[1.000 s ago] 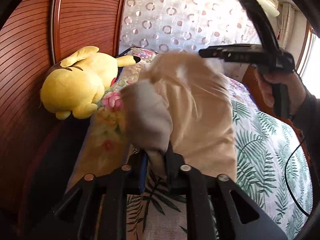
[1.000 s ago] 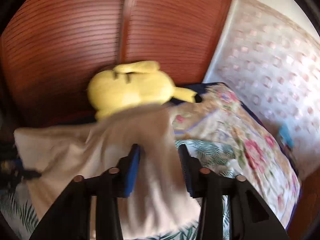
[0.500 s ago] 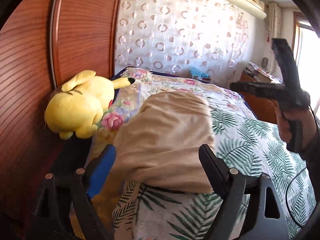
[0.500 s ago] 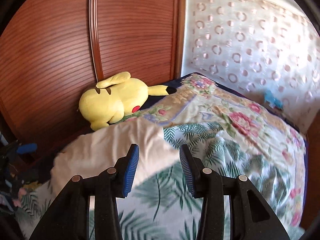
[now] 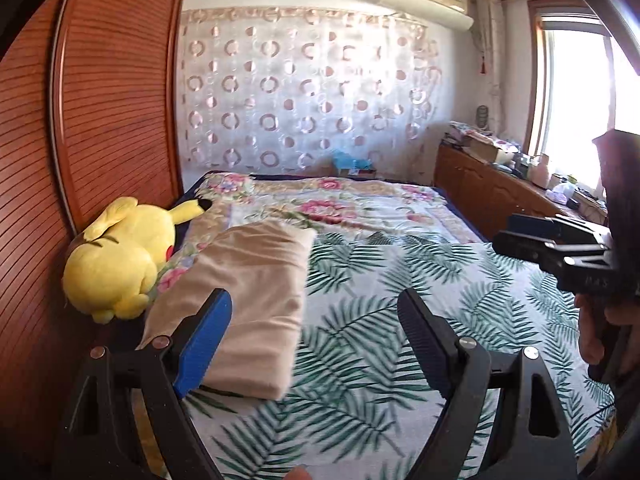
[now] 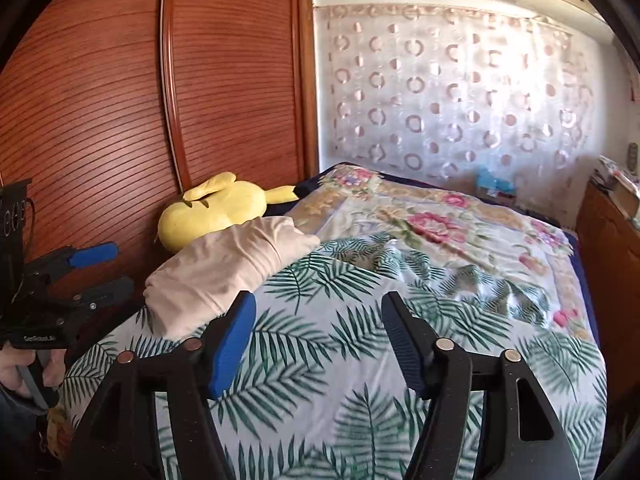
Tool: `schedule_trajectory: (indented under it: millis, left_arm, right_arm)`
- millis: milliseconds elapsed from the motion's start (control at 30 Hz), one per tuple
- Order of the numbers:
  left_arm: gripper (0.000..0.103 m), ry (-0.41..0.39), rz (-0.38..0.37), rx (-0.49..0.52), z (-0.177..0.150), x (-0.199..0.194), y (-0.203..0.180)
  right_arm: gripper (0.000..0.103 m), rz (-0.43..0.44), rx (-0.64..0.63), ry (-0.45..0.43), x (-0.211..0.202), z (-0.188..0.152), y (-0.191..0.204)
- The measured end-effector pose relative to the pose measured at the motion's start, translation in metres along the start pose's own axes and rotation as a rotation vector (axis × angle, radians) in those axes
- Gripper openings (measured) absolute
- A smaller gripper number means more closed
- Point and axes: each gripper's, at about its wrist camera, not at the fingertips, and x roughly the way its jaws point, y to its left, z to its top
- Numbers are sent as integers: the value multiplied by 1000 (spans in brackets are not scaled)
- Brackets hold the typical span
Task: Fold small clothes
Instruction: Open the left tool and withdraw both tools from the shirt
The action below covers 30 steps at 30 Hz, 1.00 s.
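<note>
A beige garment lies folded in a bundle on the leaf-print bed cover, near the bed's left edge. My left gripper is open above the bed with nothing between its fingers; the garment sits just behind its blue left finger. My right gripper hovers over the bed to the right of the garment. Its jaws are opening and nothing is between them. Each gripper also shows in the other's view: the right gripper in a hand, the left gripper at the far left.
A yellow plush toy rests against the ribbed wooden wall panel, touching the garment's far side. A floral quilt covers the far half of the bed. A cluttered wooden dresser stands at the right under a window.
Both grippers held the beige garment up a second ago. They have let go and opened, the garment has dropped folded onto the bed, and both grippers have drawn back from it.
</note>
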Motion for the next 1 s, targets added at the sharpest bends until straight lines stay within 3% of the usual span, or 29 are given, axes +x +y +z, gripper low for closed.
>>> schedule_trajectory:
  millis: [100,433,633,1000]
  left_arm:
    - [85,-17,-25,14,4,-8,-18]
    - [85,-81,-54,68,22,-38,-67]
    - [85,-93,-53,77,32,-45,-85]
    - [85,-139,-64,112,44,-65,-108]
  right_arm:
    - [81,-41,30,-30,-30,-11,1]
    - [81,-180,139,-151,-128,-30,10]
    - [81,-260,155,-202,-166,-34,25]
    - [81,-310,183,-240,-176,-41,40]
